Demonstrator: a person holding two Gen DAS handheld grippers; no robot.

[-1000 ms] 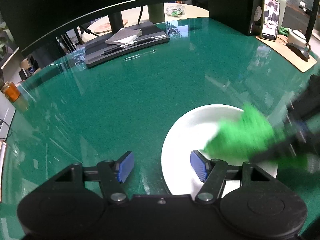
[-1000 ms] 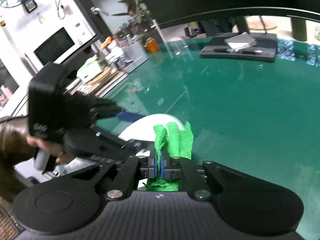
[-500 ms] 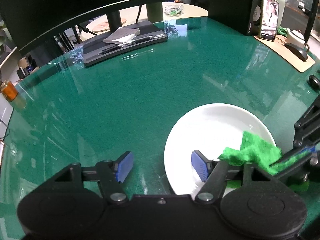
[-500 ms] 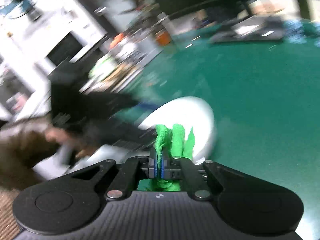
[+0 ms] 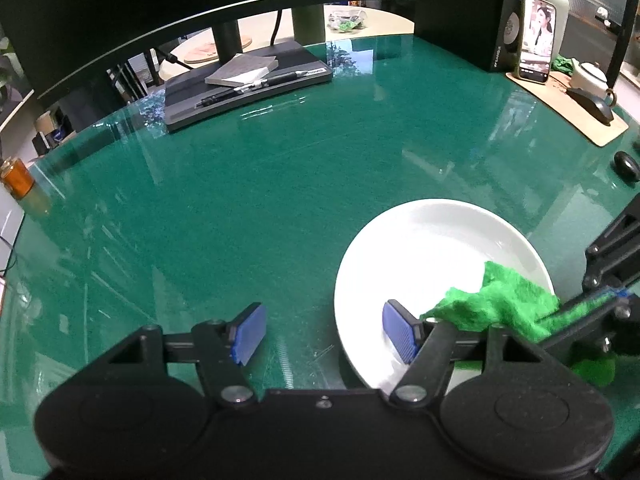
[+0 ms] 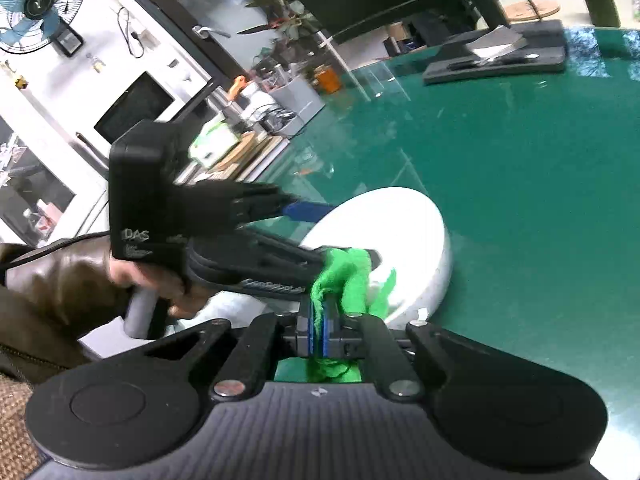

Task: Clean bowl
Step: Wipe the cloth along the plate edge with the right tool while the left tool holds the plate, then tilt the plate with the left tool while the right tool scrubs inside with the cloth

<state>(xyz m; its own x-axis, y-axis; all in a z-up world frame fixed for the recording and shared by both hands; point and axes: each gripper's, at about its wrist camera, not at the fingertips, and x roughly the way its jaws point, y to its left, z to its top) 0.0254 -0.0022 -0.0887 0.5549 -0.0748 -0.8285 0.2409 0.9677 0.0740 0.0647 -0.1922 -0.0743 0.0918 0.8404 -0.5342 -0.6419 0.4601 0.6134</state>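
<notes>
A: Bowl [image 5: 420, 256]?
B: White, on green table [image 5: 280, 200]. Left gripper [image 5: 324, 332] half open, straddling its near rim.
A: Right gripper [image 6: 319, 330]?
B: Clamped on cloth [image 5: 496, 300], over bowl's right rim.

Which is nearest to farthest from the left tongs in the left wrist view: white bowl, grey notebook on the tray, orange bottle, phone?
From the left tongs:
1. Round white ceramic bowl, at the tongs' right pad.
2. Small orange bottle, far left table edge.
3. Grey notebook, on the dark tray at the back.
4. Lit upright phone, back right corner.
</notes>
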